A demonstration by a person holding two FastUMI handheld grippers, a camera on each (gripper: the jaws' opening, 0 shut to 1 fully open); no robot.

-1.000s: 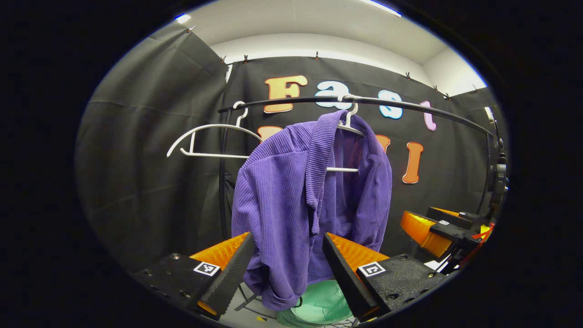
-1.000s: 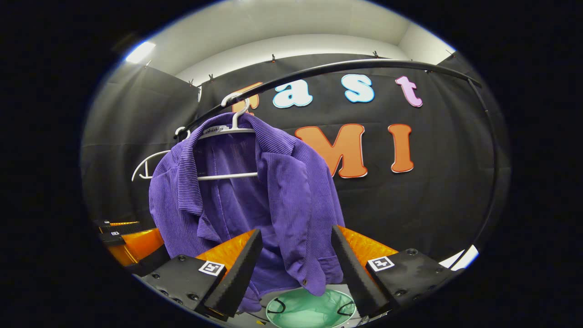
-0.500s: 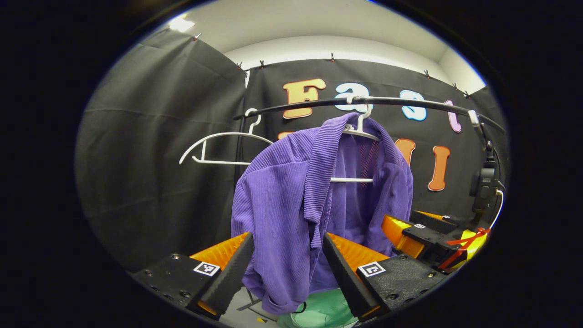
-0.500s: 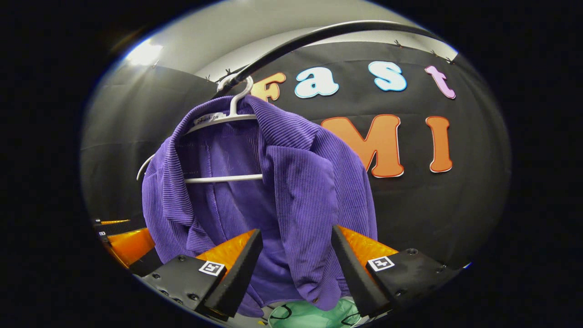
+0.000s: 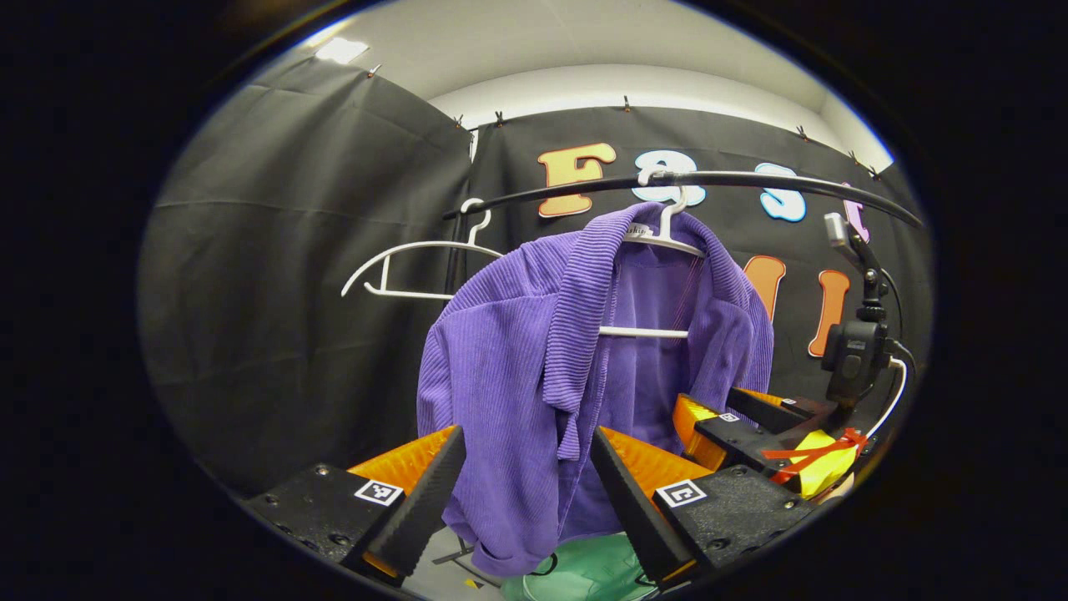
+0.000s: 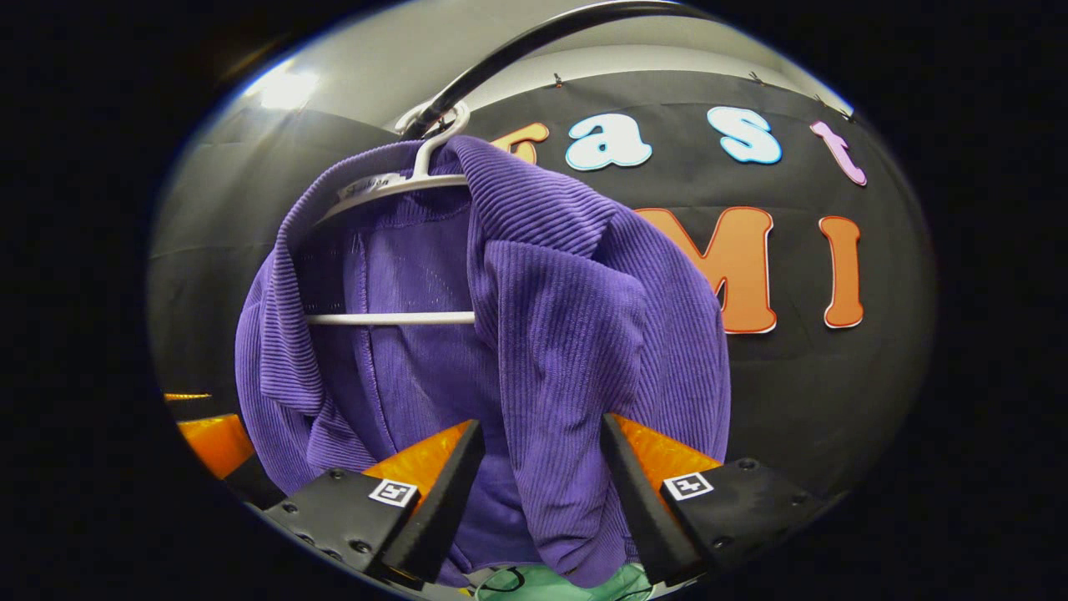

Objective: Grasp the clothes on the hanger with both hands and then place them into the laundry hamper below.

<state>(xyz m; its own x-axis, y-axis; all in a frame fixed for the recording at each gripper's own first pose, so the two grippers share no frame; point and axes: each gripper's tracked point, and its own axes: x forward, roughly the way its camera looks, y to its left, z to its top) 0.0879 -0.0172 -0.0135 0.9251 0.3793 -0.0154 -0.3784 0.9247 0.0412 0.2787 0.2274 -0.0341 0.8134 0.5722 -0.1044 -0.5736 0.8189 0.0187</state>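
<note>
Left hand-held gripper (image 5: 517,492), right hand-held gripper (image 6: 538,488) spread apart; purple jacket (image 6: 534,334) hides hamper (image 5: 592,572) mostly.

Rail: a black curved bar (image 5: 751,179) running across the upper booth, also overhead in the right gripper view (image 6: 534,37).
Spare hanger: white, bare (image 5: 417,250), hooked on the rail's left end.
Ceiling: white, with a bright light panel (image 5: 338,50).

Purple ribbed jacket (image 5: 501,376) draped open on white hanger (image 5: 667,242), green laundry hamper (image 5: 592,576) directly below
</note>
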